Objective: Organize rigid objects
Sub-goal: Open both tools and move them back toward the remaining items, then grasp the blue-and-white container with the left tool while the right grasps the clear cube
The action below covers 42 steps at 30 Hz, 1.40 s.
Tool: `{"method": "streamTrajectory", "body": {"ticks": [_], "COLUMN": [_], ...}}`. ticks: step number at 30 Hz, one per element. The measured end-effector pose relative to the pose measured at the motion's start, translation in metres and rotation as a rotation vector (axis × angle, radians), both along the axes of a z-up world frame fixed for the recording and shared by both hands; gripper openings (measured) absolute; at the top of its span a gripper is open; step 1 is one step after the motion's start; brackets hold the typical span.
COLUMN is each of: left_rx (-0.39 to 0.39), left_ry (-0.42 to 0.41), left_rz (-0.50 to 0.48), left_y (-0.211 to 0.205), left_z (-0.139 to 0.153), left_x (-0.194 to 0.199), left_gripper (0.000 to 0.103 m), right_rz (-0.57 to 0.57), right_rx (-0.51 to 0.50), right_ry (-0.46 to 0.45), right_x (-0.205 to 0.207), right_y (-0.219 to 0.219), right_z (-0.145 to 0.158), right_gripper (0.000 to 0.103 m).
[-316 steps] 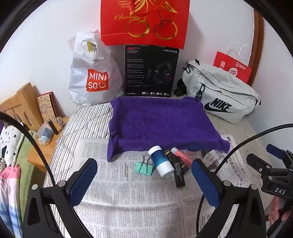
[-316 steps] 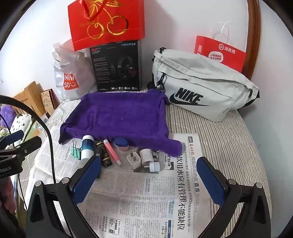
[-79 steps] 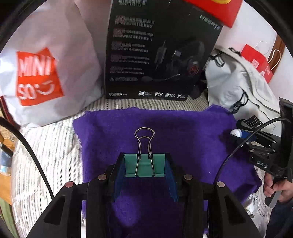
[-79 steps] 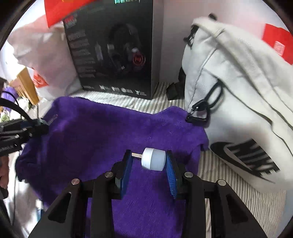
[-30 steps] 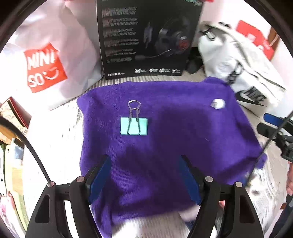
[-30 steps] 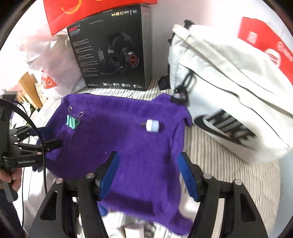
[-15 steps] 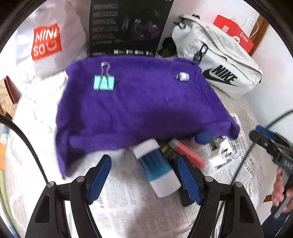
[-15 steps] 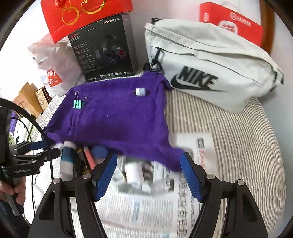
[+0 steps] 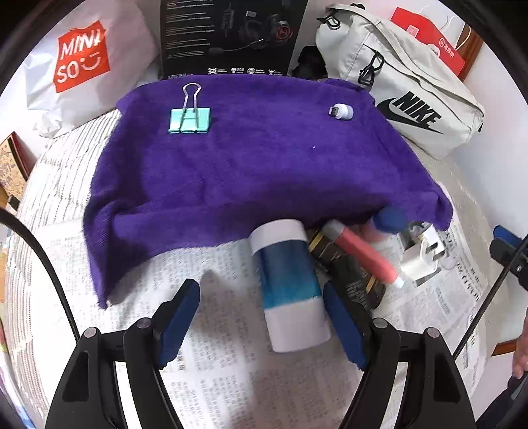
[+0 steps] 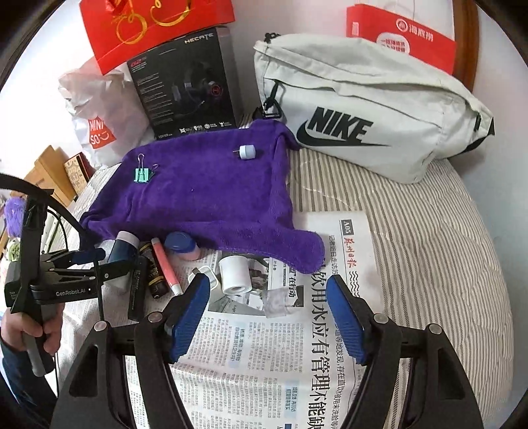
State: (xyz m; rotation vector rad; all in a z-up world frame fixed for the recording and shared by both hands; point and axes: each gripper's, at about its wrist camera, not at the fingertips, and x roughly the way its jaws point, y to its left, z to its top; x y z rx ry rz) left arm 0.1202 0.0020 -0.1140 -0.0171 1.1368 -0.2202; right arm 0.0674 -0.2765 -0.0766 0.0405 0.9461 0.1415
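A purple towel (image 9: 264, 158) (image 10: 204, 194) holds a teal binder clip (image 9: 189, 119) (image 10: 142, 174) at its far left and a small white adapter (image 9: 342, 111) (image 10: 247, 152) at its far right. On the newspaper in front lie a blue-and-white bottle (image 9: 287, 280) (image 10: 123, 247), a black tube (image 9: 349, 264) (image 10: 152, 269), a pink tube (image 9: 363, 250) (image 10: 165, 264), a blue-capped jar (image 9: 389, 221) (image 10: 181, 244), a white charger plug (image 9: 424, 255) and a white roll (image 10: 233, 274). My left gripper (image 9: 260, 326) (image 10: 99, 260) is open, the bottle's near end between its fingers. My right gripper (image 10: 269, 316) is open and empty, just in front of the roll.
At the back stand a MINISO bag (image 9: 82, 62), a black headset box (image 9: 227, 36) (image 10: 184, 85), a red gift bag (image 10: 155, 26) and a grey Nike bag (image 9: 402, 85) (image 10: 363, 112). A striped mattress (image 10: 429, 237) lies to the right, a wooden bedside stand (image 10: 52, 171) at left.
Both grippers have pulled back from the towel toward the pile on the newspaper. The left gripper now straddles the bottle; the right has dropped close to the white roll.
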Motion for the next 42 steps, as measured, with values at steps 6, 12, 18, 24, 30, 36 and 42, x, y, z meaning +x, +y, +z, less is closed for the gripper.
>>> {"method": "streamTrajectory", "body": {"ticks": [6,12,18,24,30,36,42], "left_rx": [0.065,0.087,0.083,0.104,0.106,0.099,0.097], "left_ry": [-0.018,-0.054,-0.063,-0.09,-0.103,-0.13,-0.147], "left_rz": [-0.047,-0.068,-0.077,-0.075,-0.073,-0.073,-0.068], "left_y": [-0.013,-0.019,-0.018,-0.023,-0.023,-0.023,-0.026], "left_z": [-0.007,-0.008,-0.006,-0.007,-0.008,-0.008,-0.009], "left_x": [0.012,0.015,0.009,0.007,0.006,0.002,0.0], "left_gripper": [0.073,0.049,0.037,0.036,0.036,0.036,0.036], "right_rz": [0.019,0.012,-0.002,0.002,0.035,0.044,0.048], "right_rx": [-0.018,-0.04,-0.04,-0.027,-0.041,-0.06,-0.096], "right_ry": [0.017,0.034,0.048,0.056,0.062,0.05,0.02], "right_x": [0.001,0.0,0.001,0.004,0.007,0.012,0.018], "right_y": [0.007,0.002,-0.006,-0.009,-0.006,-0.005,0.0], "right_z": [-0.005,-0.014,-0.02,-0.026,-0.046,-0.058,-0.067], "right_gripper": [0.073,0.073,0.073,0.073,0.073,0.073,0.064]}}
